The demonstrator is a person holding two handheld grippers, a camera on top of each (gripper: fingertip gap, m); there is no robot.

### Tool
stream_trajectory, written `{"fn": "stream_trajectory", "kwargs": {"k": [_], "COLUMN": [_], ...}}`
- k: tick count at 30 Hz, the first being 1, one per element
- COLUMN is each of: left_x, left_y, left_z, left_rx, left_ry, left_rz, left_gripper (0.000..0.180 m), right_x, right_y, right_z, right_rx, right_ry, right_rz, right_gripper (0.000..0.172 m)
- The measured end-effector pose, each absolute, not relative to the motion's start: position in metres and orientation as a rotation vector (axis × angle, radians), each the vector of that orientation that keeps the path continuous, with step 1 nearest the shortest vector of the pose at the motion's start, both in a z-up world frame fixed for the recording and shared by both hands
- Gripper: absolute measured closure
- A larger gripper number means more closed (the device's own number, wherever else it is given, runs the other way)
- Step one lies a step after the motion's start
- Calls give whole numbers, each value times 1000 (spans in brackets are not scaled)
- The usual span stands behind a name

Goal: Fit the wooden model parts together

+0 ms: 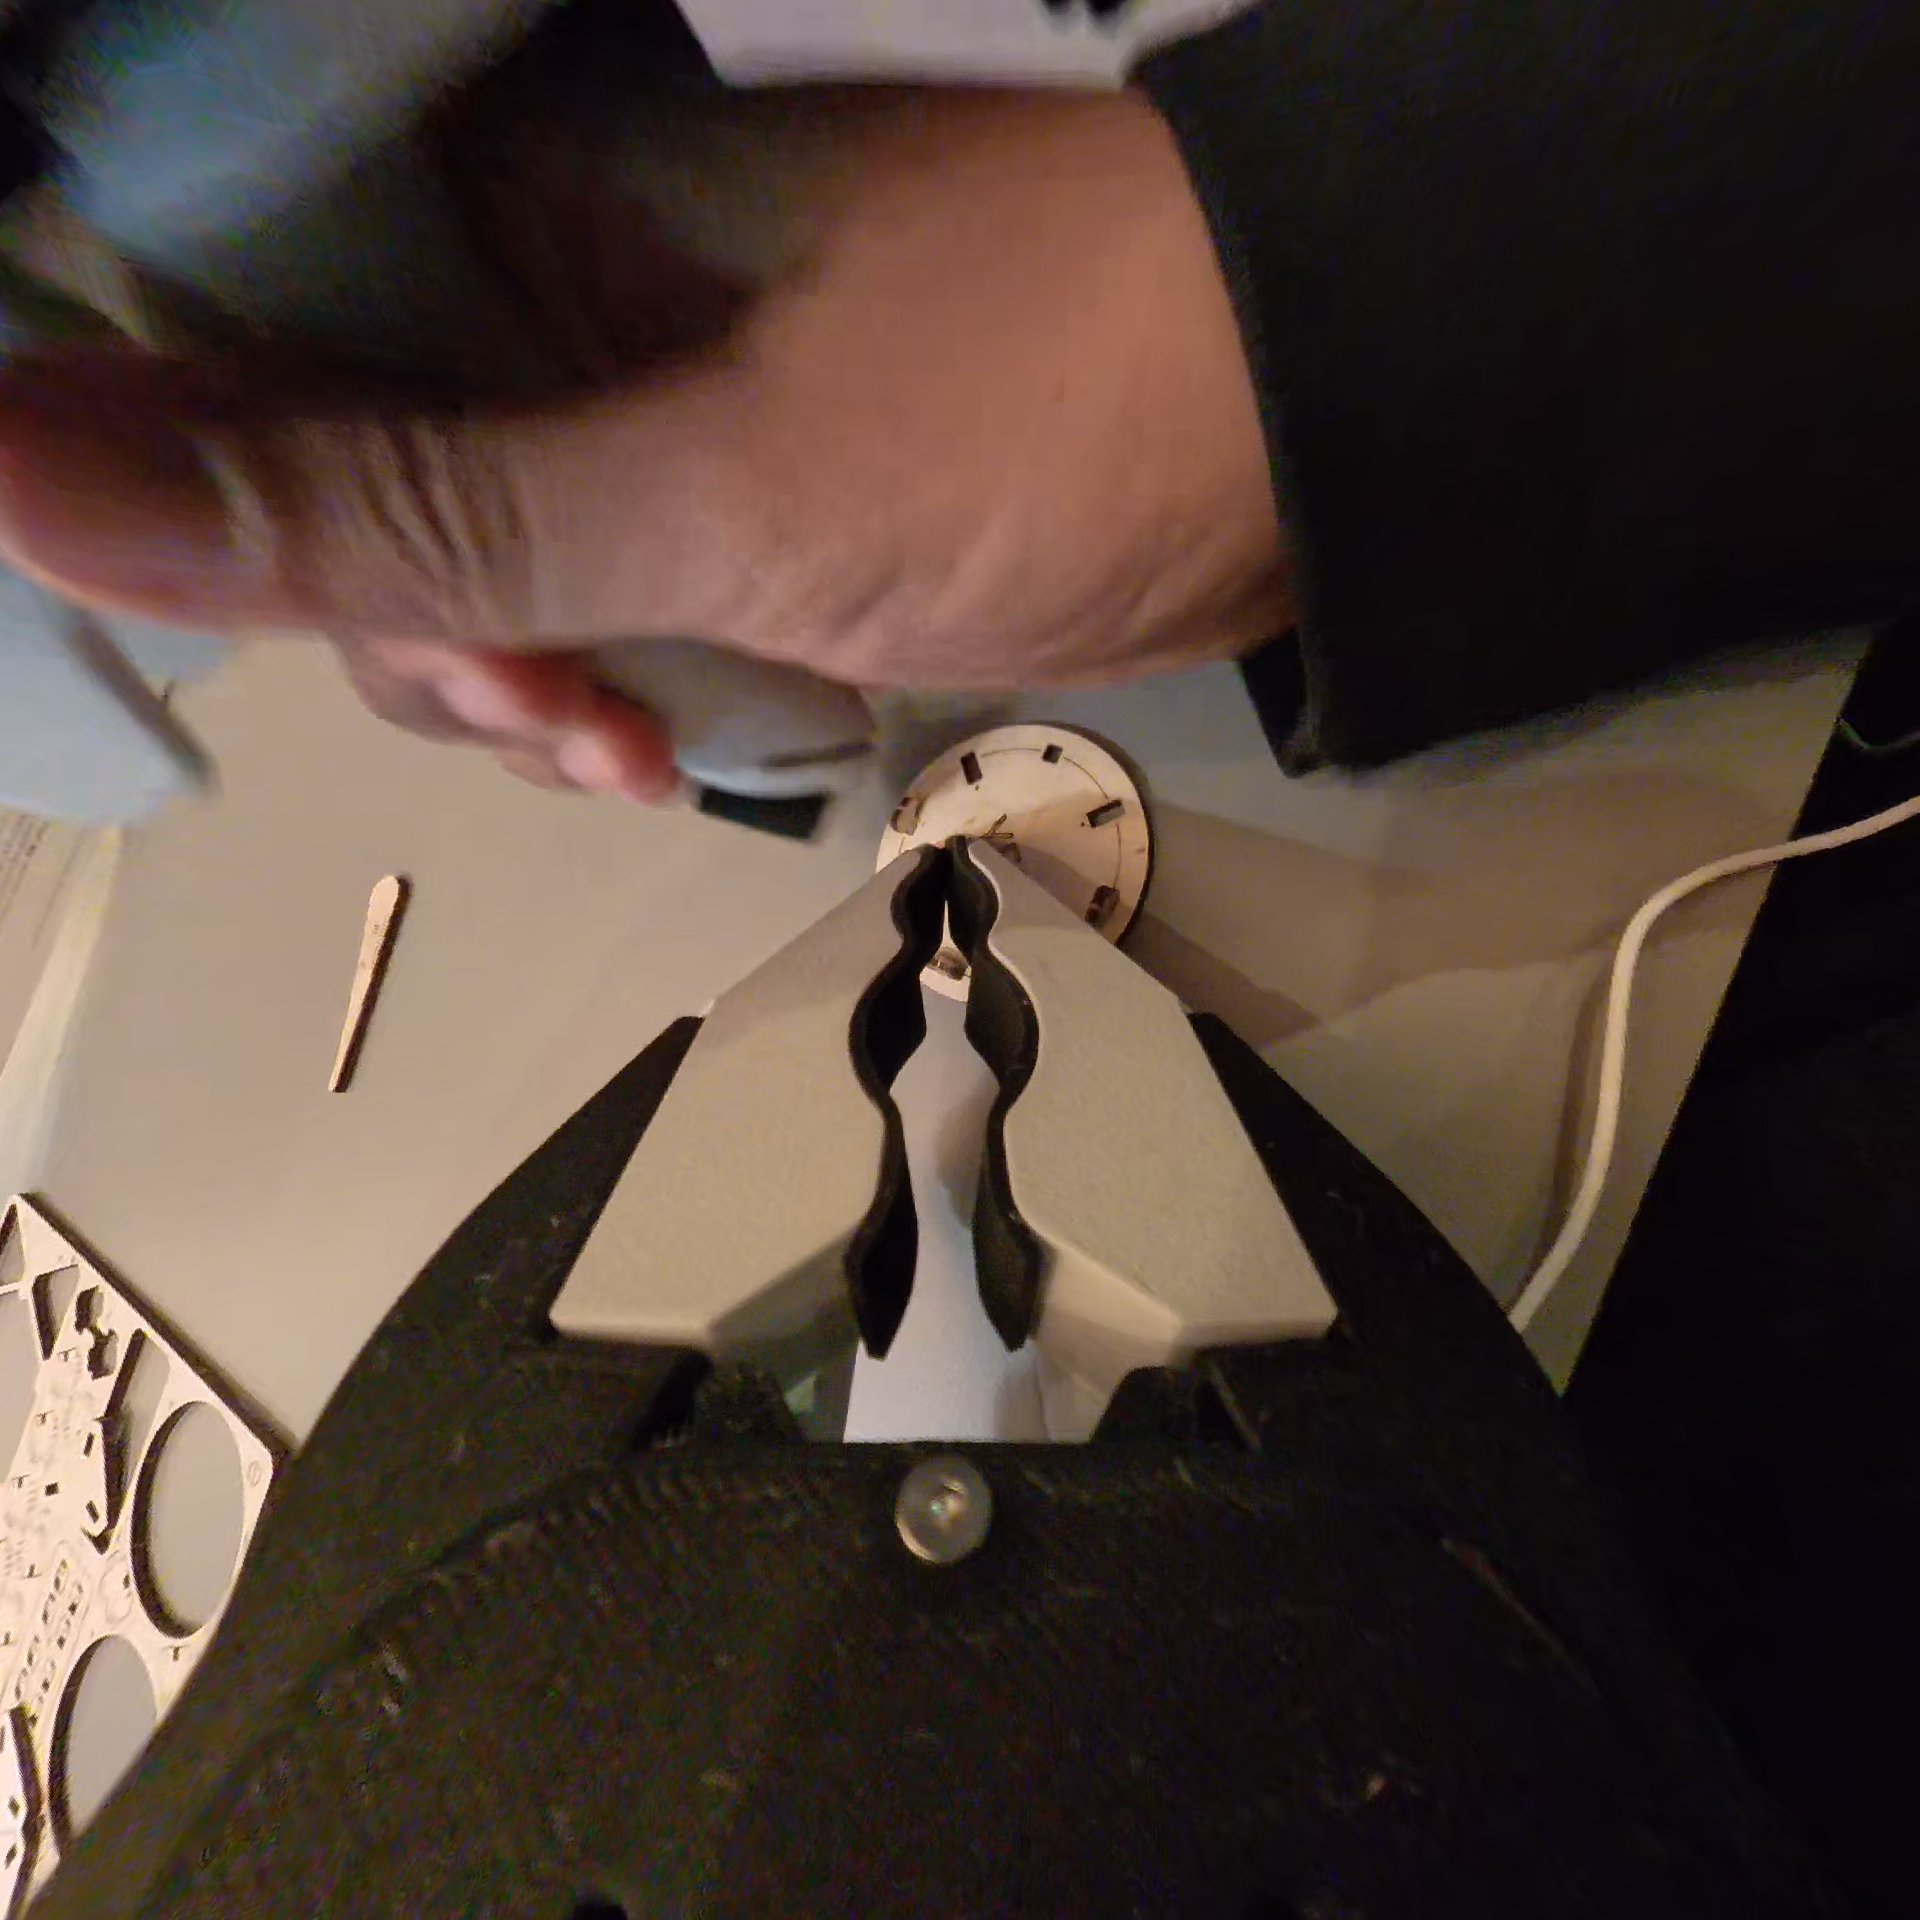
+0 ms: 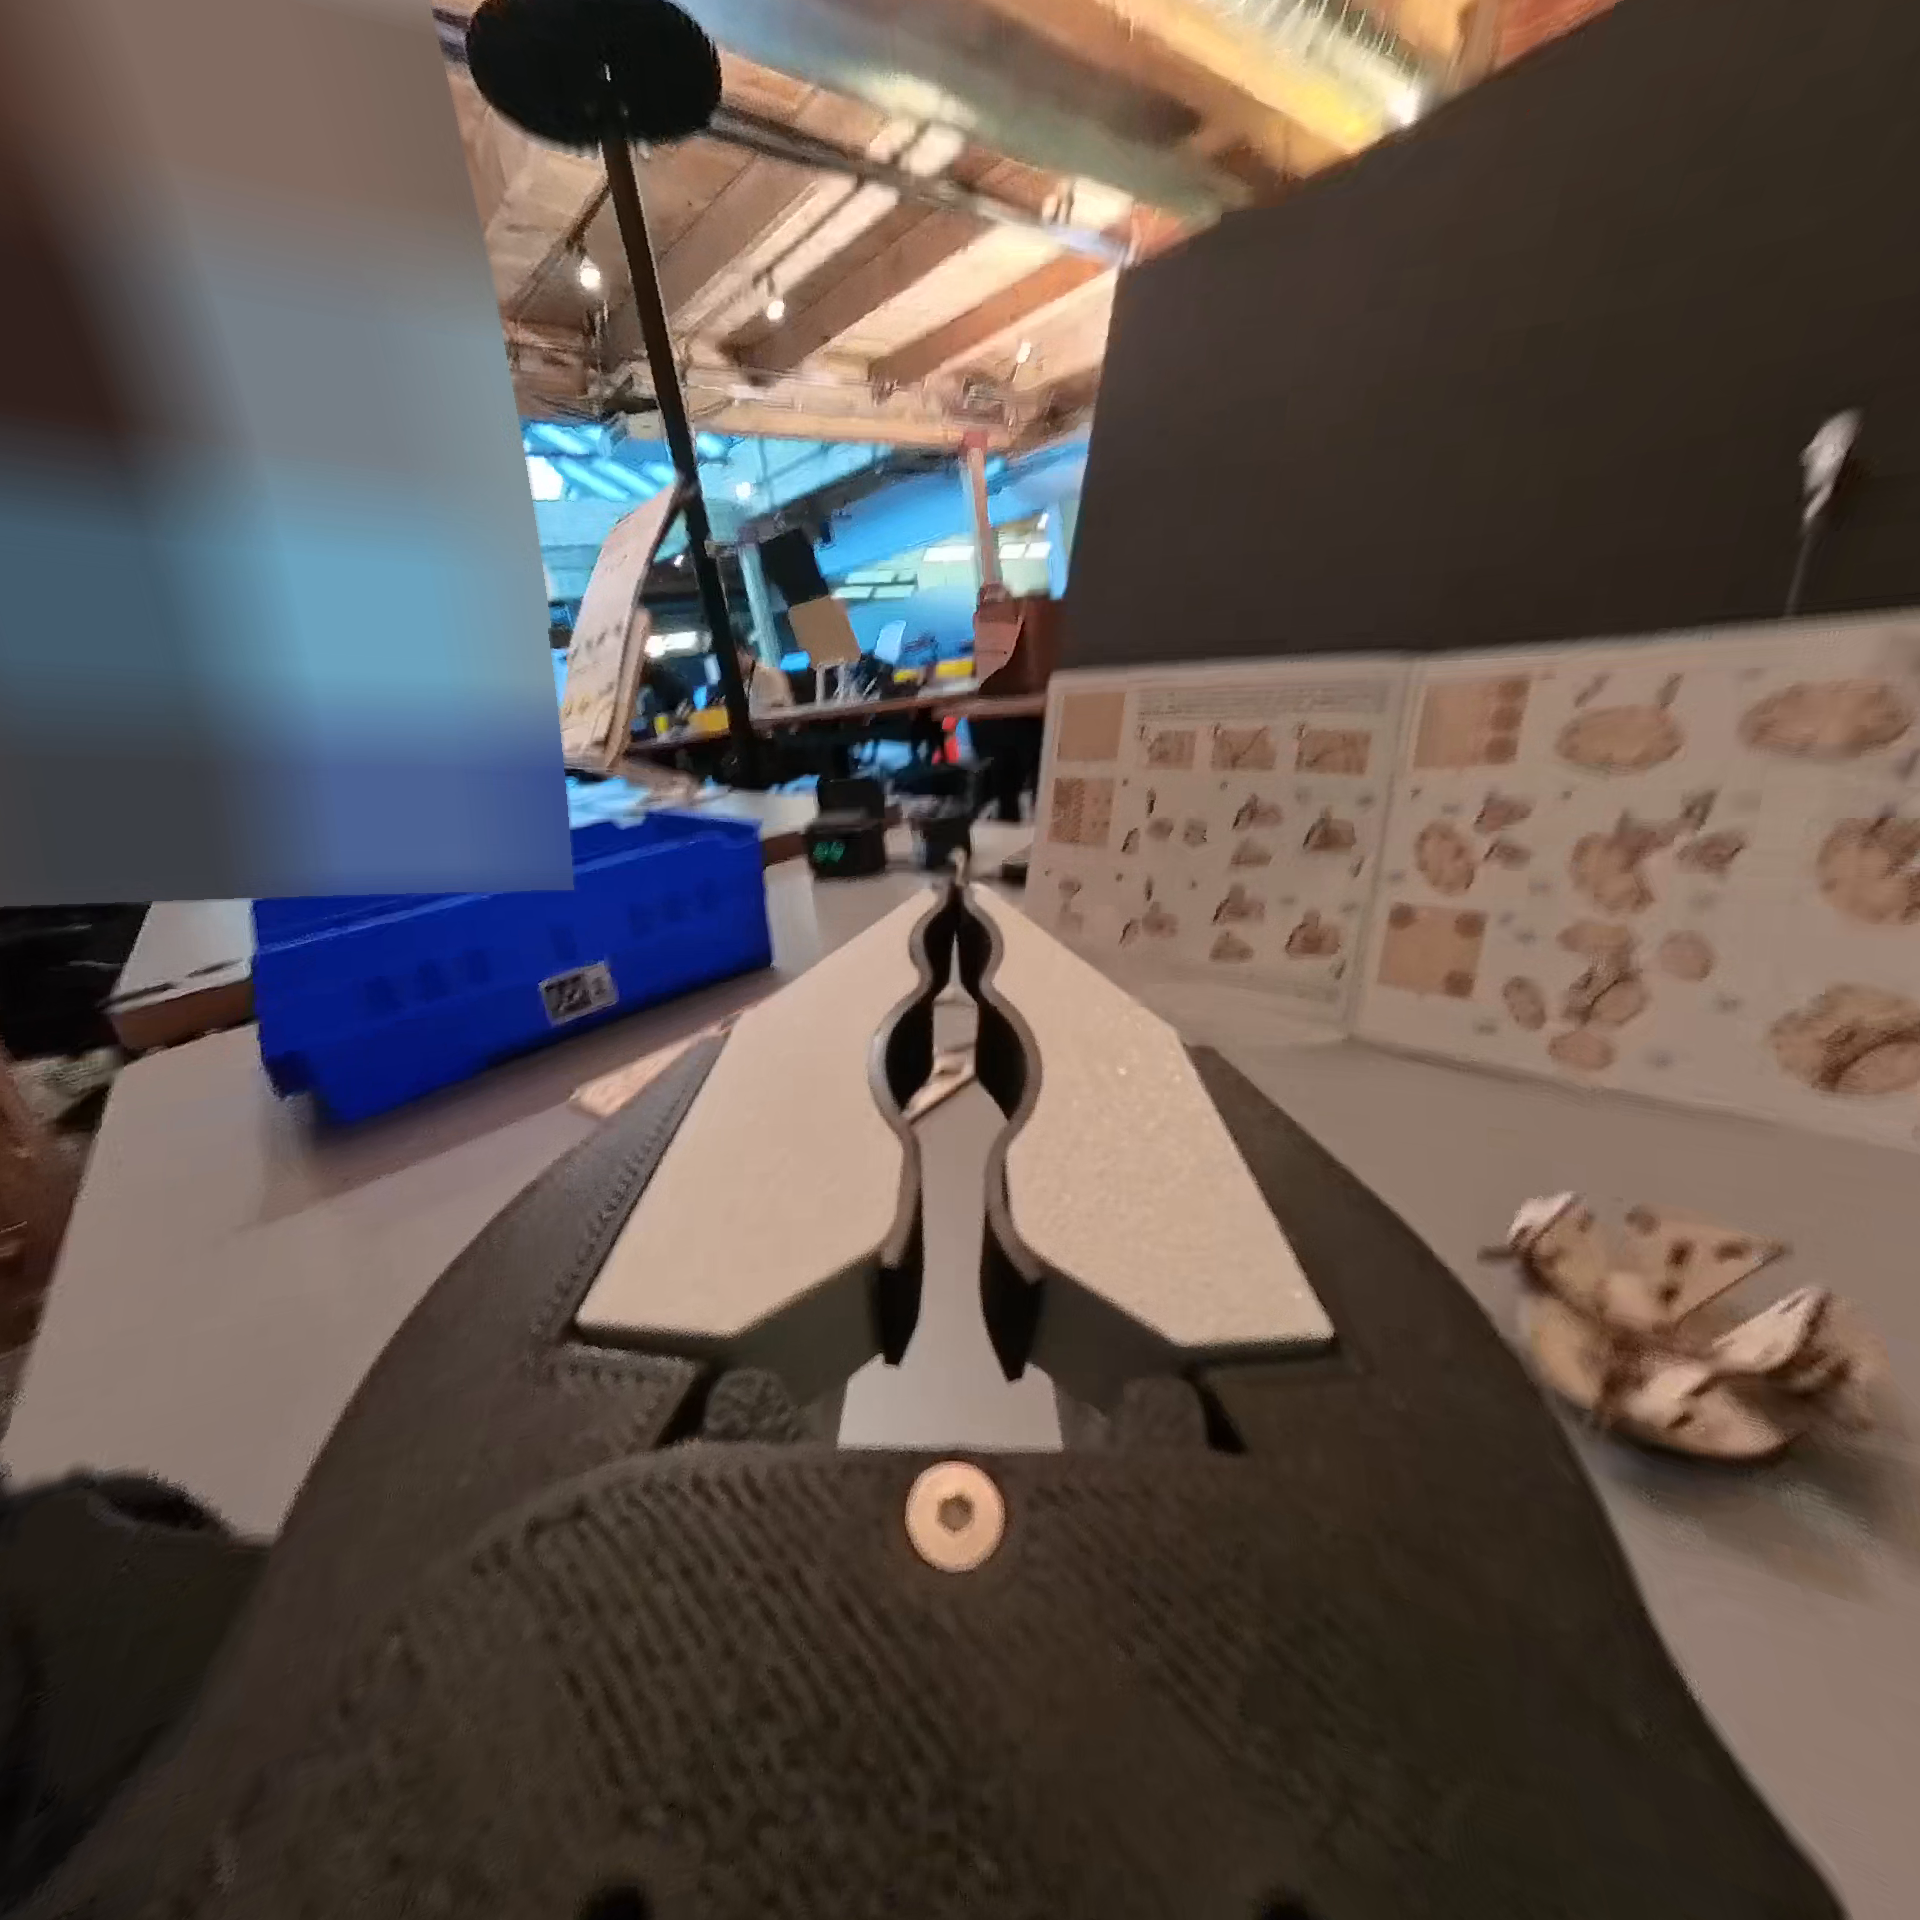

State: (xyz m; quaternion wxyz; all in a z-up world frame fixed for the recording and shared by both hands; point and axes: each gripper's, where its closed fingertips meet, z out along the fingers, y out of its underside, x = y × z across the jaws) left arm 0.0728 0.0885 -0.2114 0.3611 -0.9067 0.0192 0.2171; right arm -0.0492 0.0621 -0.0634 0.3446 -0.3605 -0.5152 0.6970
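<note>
Grey desk (image 1: pixel 260 1039) underneath everything. Propped at its far side, an open printed instruction booklet with pale wooden-model pictures (image 2: pixel 1455 831); to the left of that, a blue plastic bin (image 2: pixel 468 987). At the near left edge in the left wrist view, a flat laser-cut plywood sheet with round and angular cut-outs (image 1: pixel 104 1507). Overhead, very close, a person's hand (image 1: pixel 779 416) in a dark sleeve, wrapped around a blurred grey body.

Left hand-held gripper (image 1: pixel 951 847): jaws drawn together, tips meeting over the middle of a round pale plywood disc with small slots around its rim (image 1: pixel 1049 810), which lies flat on the desk. Cannot tell whether anything thin is pinched there.

Right hand-held gripper (image 2: pixel 958 899): raised over the desk, jaws closed to the tips, a tiny pale sliver showing just past them; held or merely behind, cannot tell. Beside it on the right, a partly built pale wooden model (image 2: pixel 1683 1340).

Well apart to the left, a slim tapered wooden stick (image 1: pixel 369 977).

Likely trouble: closed tips bearing off-centre on the thin disc could skid or flip it; the nearby hand and sleeve could knock it.
</note>
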Motion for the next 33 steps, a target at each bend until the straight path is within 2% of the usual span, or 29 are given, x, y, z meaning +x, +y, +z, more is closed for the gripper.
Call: {"fn": "stream_trajectory", "kwargs": {"k": [3,7,10,17,19,21,22,28,33], "left_x": [73,73,73,73,73,73,73,73,73], "left_y": [89,89,89,89,89,89,89,89,89], "left_z": [-211,-211,-211,-211,-211,-211,-211,-211,-211], "left_rx": [-2338,-2335,-2337,-2337,-2338,-2337,-2337,-2336,-2335], "left_ry": [44,53,47,50,44,46,48,50,54], "left_rz": [543,563,541,547,530,530,535,536,545], "left_gripper": [179,178,179,179,179,179,179,179,179], "right_x": [-45,-47,-49,-49,-45,-29,-22,28,55], "right_y": [48,67,56,72,64,54,54,83,86], "right_z": [-75,-47,-80,-55,-76,-96,-104,-165,-184], "right_rx": [-943,-899,-971,-915,-870,-746,-718,-873,-937], "right_ry": [-1419,-1307,-1412,-1352,-1511,-1740,-1835,-2372,-2518], "right_rz": [1817,1817,1834,1804,1745,1666,1627,1434,1461], "right_gripper": [172,172,172,172,172,147,144,156,163]}}
